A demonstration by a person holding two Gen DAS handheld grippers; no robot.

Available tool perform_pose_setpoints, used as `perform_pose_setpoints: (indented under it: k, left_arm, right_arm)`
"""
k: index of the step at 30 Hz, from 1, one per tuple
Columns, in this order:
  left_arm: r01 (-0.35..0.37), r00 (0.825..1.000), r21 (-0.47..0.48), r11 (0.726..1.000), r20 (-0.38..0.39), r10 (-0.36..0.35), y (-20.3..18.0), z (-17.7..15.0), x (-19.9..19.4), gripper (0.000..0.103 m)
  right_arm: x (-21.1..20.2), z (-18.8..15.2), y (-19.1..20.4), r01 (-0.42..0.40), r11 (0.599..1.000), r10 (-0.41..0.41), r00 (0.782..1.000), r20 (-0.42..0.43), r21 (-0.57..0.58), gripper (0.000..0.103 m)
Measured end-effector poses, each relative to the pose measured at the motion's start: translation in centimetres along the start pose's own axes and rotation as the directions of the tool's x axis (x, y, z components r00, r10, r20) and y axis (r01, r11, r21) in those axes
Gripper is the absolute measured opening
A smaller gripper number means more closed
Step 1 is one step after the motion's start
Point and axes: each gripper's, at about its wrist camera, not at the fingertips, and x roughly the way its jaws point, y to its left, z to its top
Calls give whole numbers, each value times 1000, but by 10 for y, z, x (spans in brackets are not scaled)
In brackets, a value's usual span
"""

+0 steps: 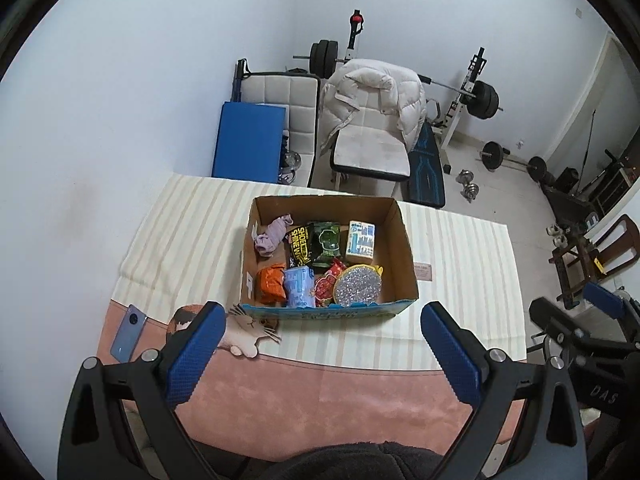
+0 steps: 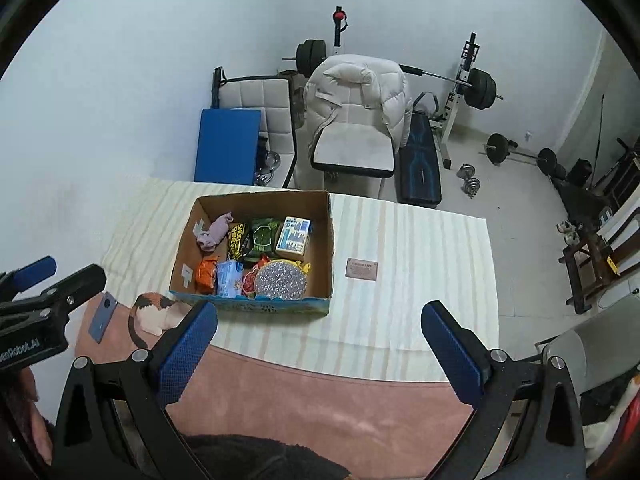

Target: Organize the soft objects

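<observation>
Cardboard walls enclose everything soft here: we see an open box (image 1: 402,240) standing on the striped cloth (image 1: 460,280) that covers the far part of the desk. Inside it, a crumpled lilac cloth (image 1: 272,236) lies in the far left corner, with a black shoe-wipes packet (image 1: 298,250), a dark green packet (image 1: 326,244) and a white and blue carton (image 1: 361,241) in a row to its right. Along the near wall sit an orange packet (image 1: 270,282), a light blue packet (image 1: 298,286), a red packet (image 1: 326,286) and a round silver glittery pouch (image 1: 358,284), all packed close and touching their neighbours.

Outside the box, a small pink card (image 2: 362,269) lies on the stripes to its right, and a blue phone (image 1: 128,333) rests on the pink cloth (image 1: 320,400) to the left, near a printed cat (image 1: 250,330).

We hold the left gripper (image 1: 322,340) above the near edge of the desk, jaws wide and holding nothing. The right gripper (image 2: 320,340) hangs beside it, jaws likewise wide apart with nothing between them. Neither touches the box.

Beyond the desk stand a chair draped with a white puffer jacket (image 1: 374,96) and a barbell rack (image 1: 476,92).
</observation>
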Motion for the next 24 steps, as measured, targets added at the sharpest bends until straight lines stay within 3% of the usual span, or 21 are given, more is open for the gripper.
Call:
perform_pose_setpoints:
  k: [13,24]
  left_arm:
    - [-72,996,0,997,52,71,0,4,13,100]
    - [-72,996,-1,997,50,72,1,5,16,100]
  right_arm:
    - [21,9,4,57,998,-58,998,13,14,103]
    - [25,16,7,62,998,-62,998,20,2,103]
